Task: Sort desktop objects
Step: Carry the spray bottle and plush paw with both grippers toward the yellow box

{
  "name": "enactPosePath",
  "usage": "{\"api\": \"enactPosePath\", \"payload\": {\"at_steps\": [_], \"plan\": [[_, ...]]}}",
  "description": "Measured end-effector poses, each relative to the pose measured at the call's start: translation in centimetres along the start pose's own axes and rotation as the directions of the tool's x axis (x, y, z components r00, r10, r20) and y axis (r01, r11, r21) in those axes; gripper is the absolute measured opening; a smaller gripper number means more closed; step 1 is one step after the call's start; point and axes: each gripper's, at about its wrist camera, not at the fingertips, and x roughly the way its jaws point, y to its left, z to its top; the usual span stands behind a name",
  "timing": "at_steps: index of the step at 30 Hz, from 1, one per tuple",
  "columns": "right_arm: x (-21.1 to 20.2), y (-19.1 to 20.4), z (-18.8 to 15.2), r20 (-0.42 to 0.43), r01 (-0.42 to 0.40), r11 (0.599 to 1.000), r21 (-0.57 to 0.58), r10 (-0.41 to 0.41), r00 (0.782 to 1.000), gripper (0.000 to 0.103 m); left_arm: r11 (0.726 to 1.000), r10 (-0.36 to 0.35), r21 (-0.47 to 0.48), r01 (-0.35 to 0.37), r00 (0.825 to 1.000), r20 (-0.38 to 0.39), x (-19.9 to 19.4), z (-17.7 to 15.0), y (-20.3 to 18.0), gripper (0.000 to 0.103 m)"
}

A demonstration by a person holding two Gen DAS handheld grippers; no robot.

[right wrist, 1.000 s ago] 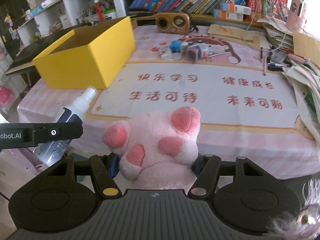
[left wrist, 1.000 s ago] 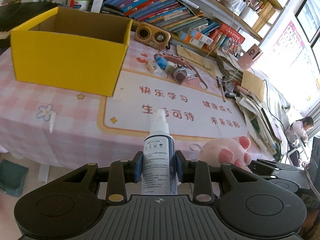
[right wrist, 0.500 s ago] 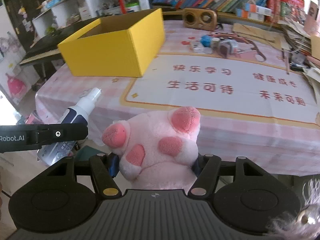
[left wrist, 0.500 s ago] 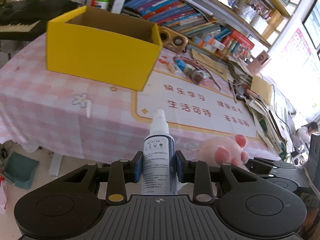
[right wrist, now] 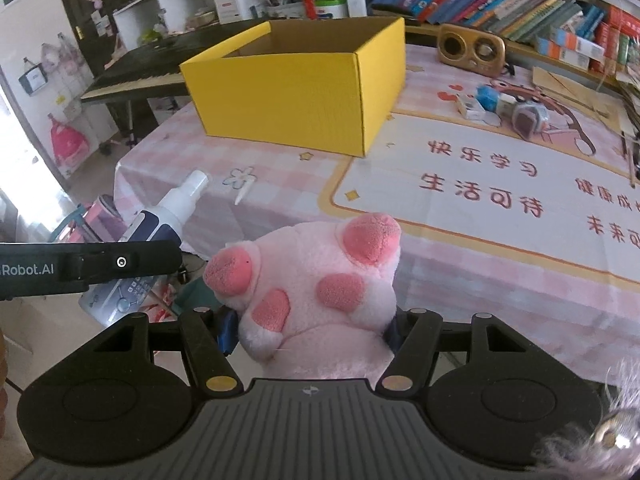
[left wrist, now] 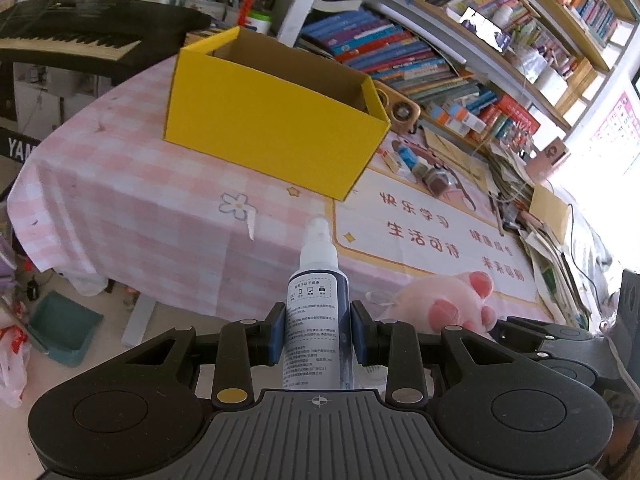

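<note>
A spray bottle (left wrist: 318, 322) is clamped between the blue pads of the left gripper (left wrist: 318, 338), gripped around the middle of its labelled body, with the white nozzle pointing forward toward the table (left wrist: 132, 200). A pink plush paw (right wrist: 316, 288) is squeezed between the jaws of the right gripper (right wrist: 310, 334), which stand about half apart with the toy filling the gap. Both things are held off the near edge of the table, in the air and short of the cloth. The open yellow box (left wrist: 276, 128) is seen standing on the pink checked cloth, well ahead of both grippers, and appears empty in what can be seen of it.

The bottle is judged to be light, stiff and smooth, so it may slip or swivel if gripped loosely; the straight body is the best place to hold it, not the narrow neck. The plush is judged soft and very light: it gives under the pads and cannot be damaged by pressure, but it may sag or hang askew, so a grip low on its thick base is preferred.
</note>
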Motion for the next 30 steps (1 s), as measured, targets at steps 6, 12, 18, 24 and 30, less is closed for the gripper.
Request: {"api": "enactPosePath", "payload": {"at_steps": [6,12,18,24,30], "plan": [[0.2,0.8,0.6,0.008,0.000,1.000,-0.019,0.000,1.000,0.062,1.000,0.004,-0.015,-0.004,1.000,0.025,-0.5,0.4,0.9,0.031],[0.5,1.4,1.3,0.008,0.006,0.999,-0.039,-0.006,1.000,0.062,1.000,-0.008,-0.027,0.009,0.999,0.036,-0.7,0.6,1.5,0.031],[0.7,2.0,2.1,0.011,0.013,0.997,-0.074,-0.012,1.000,0.062,0.999,-0.012,-0.044,0.015,0.998,0.065,-0.9,1.2,1.9,0.031],[0.8,2.3,3.3,0.017,0.019,0.995,-0.098,-0.018,1.000,0.062,0.999,-0.019,-0.048,0.023,0.997,0.080,-0.8,2.0,2.0,0.031],[0.9,2.4,4.4,0.028,0.020,0.993,-0.116,-0.017,0.999,0.062,0.999,-0.019,-0.046,0.023,0.995,0.097,-0.4,3.2,2.1,0.031]]}}
